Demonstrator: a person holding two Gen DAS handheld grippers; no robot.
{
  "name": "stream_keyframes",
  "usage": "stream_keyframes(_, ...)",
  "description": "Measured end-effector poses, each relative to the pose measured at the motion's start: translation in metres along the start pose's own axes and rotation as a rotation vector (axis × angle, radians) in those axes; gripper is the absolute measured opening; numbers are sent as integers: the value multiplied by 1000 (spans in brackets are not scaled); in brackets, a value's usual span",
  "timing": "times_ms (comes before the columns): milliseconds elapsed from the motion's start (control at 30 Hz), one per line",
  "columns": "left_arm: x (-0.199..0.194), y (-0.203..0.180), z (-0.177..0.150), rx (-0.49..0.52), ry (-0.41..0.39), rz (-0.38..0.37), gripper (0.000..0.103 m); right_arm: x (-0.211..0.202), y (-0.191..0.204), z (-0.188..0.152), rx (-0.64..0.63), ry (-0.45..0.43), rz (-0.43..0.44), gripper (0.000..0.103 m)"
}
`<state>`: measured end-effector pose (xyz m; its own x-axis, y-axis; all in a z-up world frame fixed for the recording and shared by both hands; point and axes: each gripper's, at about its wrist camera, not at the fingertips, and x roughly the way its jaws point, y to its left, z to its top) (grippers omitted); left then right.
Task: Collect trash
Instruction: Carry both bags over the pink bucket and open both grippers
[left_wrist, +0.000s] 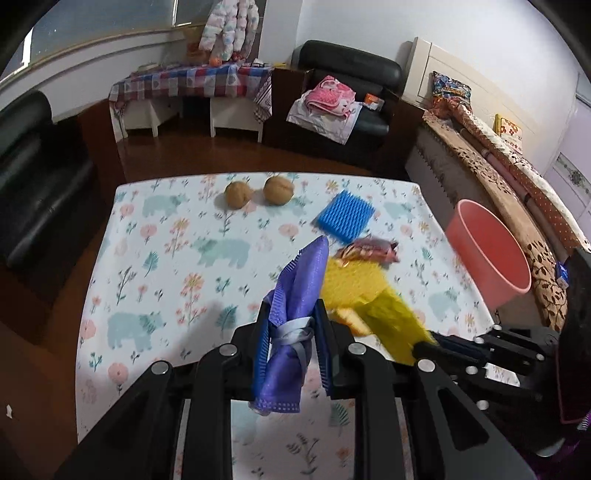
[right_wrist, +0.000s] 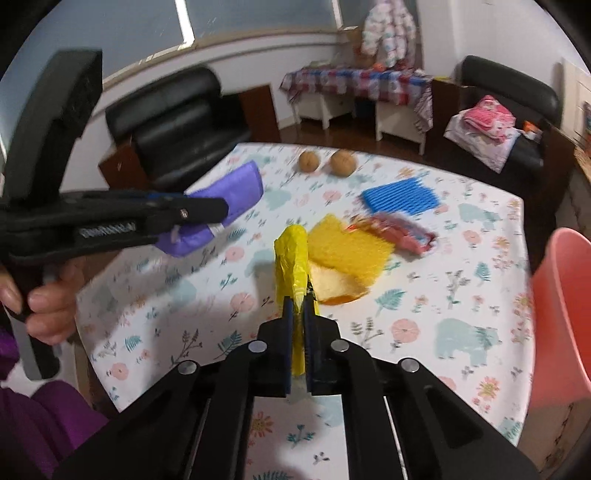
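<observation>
My left gripper is shut on a rolled purple wrapper and holds it above the table; it also shows in the right wrist view. My right gripper is shut on a yellow plastic wrapper, seen blurred in the left wrist view. On the floral tablecloth lie a yellow mesh piece, an orange peel, a red snack wrapper and a blue foam net. A pink bin stands at the table's right edge.
Two walnuts lie at the table's far edge. Black armchairs stand to the left and at the back. A bed runs along the right. A checked side table stands by the far wall.
</observation>
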<state>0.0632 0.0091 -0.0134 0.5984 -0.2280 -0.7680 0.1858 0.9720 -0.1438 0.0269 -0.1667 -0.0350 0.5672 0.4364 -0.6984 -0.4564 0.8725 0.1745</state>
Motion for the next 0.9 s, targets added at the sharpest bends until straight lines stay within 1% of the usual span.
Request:
stream_keyframes(67,3,-6,5,-4,1,11,22,-13,-9,2,39,-40,-12,5)
stream_keyframes(200,10,-17,13,-16,4,8,22,-30,-24,7,86,-93,-54,5)
stream_keyframes(300,14,-29,20,-14,-6,10,22,-41,-36,9,116,-124,-104,5)
stream_keyframes(433,18,-48,30,2,-14,-11,22,-53,-62,11,198,-165,-171,5)
stream_keyframes(700,22,-99,51,65,-63,-113,22,-84,-124,3,367,-240,-315,5)
stream_keyframes(900,29,-152,68,127,-84,-198,22,-107,-172,-11,481,-275,-400,5)
